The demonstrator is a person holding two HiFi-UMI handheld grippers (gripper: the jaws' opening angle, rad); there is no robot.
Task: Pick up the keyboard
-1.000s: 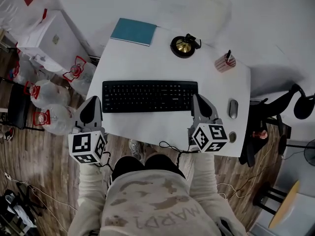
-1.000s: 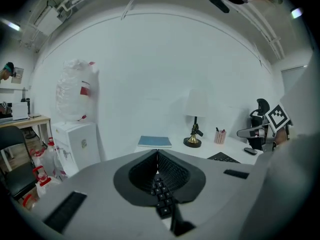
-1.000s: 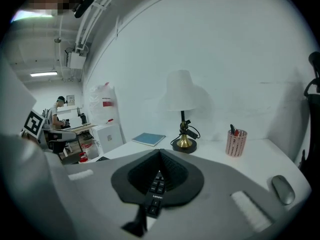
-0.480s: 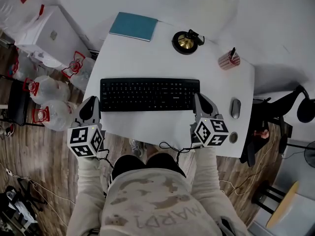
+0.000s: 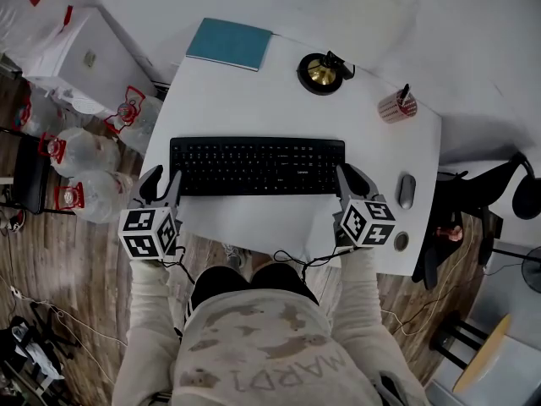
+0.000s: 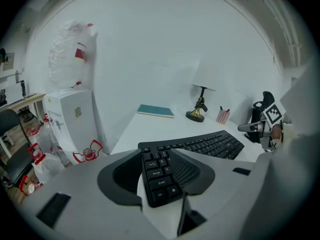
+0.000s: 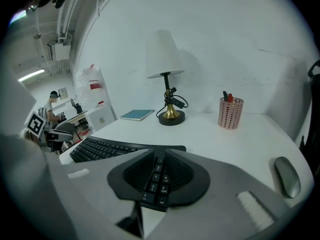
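1. Lying flat on the one white table, close to its front edge: one black keyboard, long side toward the person.
2. Two tongs in all, one at each short end of the keyboard, each with one cube of square marks on its back.
3. At the left end, the left gripper — jaws apart, with the keyboard's left corner keys showing in the gap between them. Hard to tell whether the pads touch the keyboard.
4. At the right end, the right gripper — jaws apart too, with a thinner gap and about two rows of the right-hand keys showing in it.
5. Farther back on the table, well apart from the keyboard: one blue-green book, one lamp with a gold base, and one pink pen cup.
6. Just right of the right gripper: one grey mouse. Near the front right corner: one small round thing, too small to name.
7. Down on the wood floor to the left: one white cabinet and three clear jugs with red handles.
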